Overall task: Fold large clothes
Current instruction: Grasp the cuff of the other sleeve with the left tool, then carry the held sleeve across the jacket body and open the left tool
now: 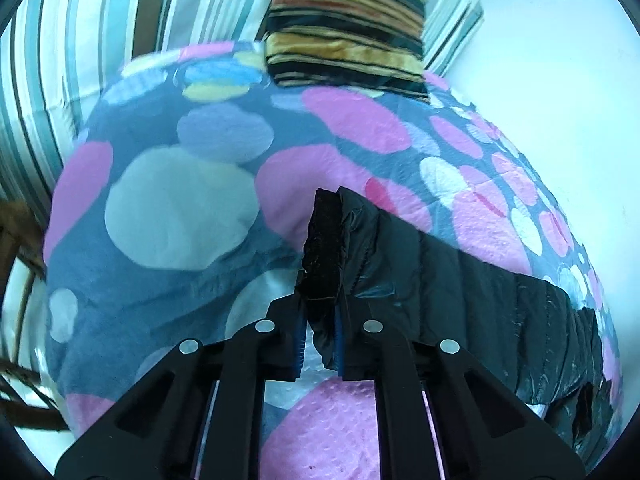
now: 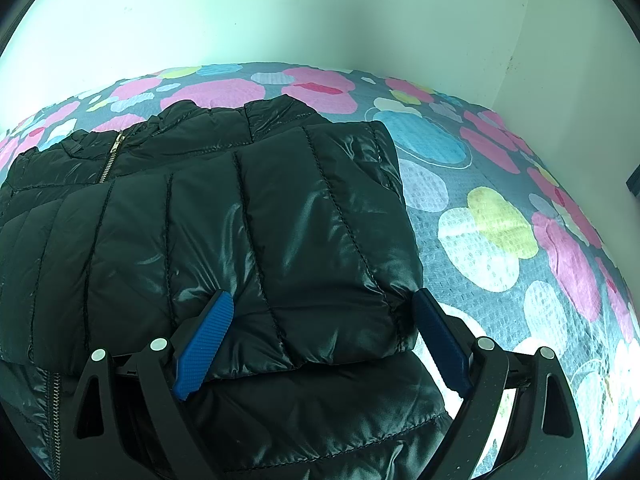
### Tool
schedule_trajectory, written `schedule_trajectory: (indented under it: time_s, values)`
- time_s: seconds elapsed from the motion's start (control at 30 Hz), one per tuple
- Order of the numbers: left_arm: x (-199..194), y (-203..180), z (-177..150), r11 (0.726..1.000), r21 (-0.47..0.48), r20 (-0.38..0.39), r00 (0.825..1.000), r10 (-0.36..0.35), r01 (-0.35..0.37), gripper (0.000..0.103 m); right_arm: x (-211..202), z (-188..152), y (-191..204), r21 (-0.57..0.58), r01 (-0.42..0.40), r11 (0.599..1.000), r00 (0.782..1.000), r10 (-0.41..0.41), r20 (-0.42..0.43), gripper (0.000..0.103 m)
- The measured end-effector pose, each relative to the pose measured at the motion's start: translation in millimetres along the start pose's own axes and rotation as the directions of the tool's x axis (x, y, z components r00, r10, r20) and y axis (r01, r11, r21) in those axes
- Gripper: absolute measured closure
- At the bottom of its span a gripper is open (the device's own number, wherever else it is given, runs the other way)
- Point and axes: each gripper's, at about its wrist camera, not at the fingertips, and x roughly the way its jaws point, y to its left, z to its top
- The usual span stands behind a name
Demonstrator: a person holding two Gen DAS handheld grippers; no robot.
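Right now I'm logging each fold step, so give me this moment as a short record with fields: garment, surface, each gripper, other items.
garment: black quilted puffer jacket, one sleeve already folded across its front, zipper visible
surface: bed cover with pink, blue and white spots
left gripper: shut on the sleeve cuff, which stands above the pads
right gripper: open, blue pads on either side of the folded sleeve end, not pinching
other items: striped cushion at the far end of the bed; striped bedding beside it
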Motion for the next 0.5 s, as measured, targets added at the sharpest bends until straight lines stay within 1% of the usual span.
schedule_trajectory:
  time_s: [0.07, 0.13, 0.2, 0.3, 0.37, 0.5]
  values:
    - [-9.3, -8.8, 3.3, 0.999, 0.040, 0.025, 1.000, -0.004, 0.003, 0.093, 0.0, -0.1, 0.0, 0.000, 0.000, 1.000, 1.000, 0.000, 0.000, 0.013]
    - [-19.7, -20.6, 6.3, 0.997, 0.081, 0.051, 0.998, -0.023, 0.019, 0.093, 0.1, -0.2, 0.1, 0.000, 0.000, 1.000, 1.000, 0.000, 0.000, 0.013]
    - [-35.0, -41.1, 9.6, 0.988, 0.147, 0.080, 0.995, -0.064, 0.052, 0.093, 0.0, -0.1, -0.1, -0.001, 0.000, 1.000, 1.000, 0.000, 0.001, 0.013]
    - [-50.7, -72.6, 10.2, 0.969, 0.222, 0.084, 0.988, -0.128, 0.106, 0.093, 0.2, -0.3, -0.1, 0.000, 0.000, 1.000, 1.000, 0.000, 0.000, 0.013]
    - [-62.6, -103.1, 6.5, 0.943, 0.290, 0.080, 0.978, -0.193, 0.163, 0.093, 0.3, -0.3, 0.0, 0.000, 0.000, 1.000, 1.000, 0.000, 0.001, 0.013]
    - [-78.0, -162.2, -11.3, 0.882, 0.404, 0.054, 0.956, -0.288, 0.243, 0.094, 0.0, -0.3, -0.4, -0.001, 0.000, 1.000, 1.000, 0.000, 0.001, 0.013]
